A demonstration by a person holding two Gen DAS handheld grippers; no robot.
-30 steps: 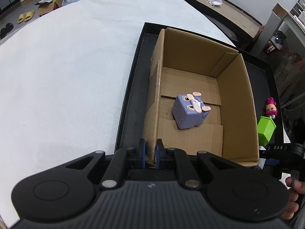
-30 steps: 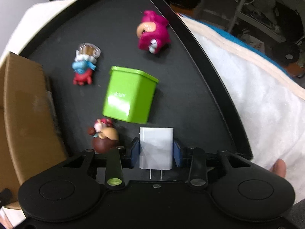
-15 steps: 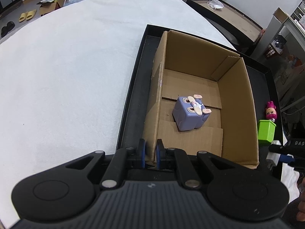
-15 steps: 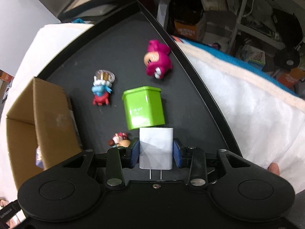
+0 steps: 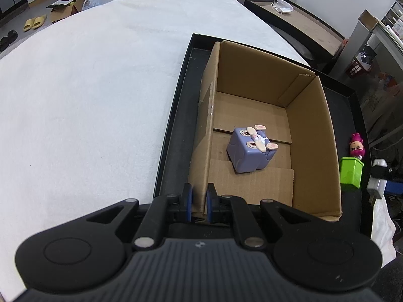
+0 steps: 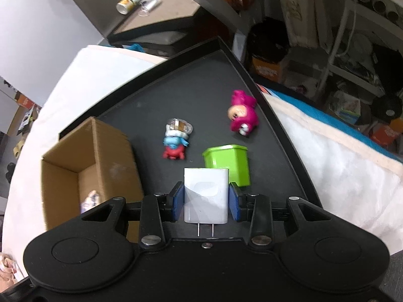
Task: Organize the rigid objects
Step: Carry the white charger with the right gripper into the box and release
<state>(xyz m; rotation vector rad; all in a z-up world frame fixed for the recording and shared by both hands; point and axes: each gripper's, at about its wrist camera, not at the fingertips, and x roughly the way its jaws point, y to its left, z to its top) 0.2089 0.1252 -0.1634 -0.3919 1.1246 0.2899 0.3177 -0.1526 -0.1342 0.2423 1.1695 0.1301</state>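
My left gripper (image 5: 199,198) is shut on the near left wall of an open cardboard box (image 5: 314,130) that stands in a black tray (image 5: 176,115). A purple cube toy (image 5: 249,151) lies inside the box. My right gripper (image 6: 206,202) is shut on a white charger (image 6: 206,196), prongs toward the camera, held above the tray (image 6: 191,88). Below it are a green bin (image 6: 228,164), a pink figure (image 6: 241,115) and a blue-and-red figure (image 6: 176,141). The box (image 6: 88,161) is at the left. The charger also shows in the left wrist view (image 5: 376,181).
The tray sits on a white cloth (image 5: 88,88). A low dark table (image 5: 302,25) with a can stands behind. Shelves and clutter (image 6: 340,50) lie beyond the tray's right rim. The green bin (image 5: 351,173) and pink figure (image 5: 356,146) sit right of the box.
My right gripper has risen with the charger and pulled back, so the box and more of the tray come into view. The left gripper keeps its hold on the box wall.
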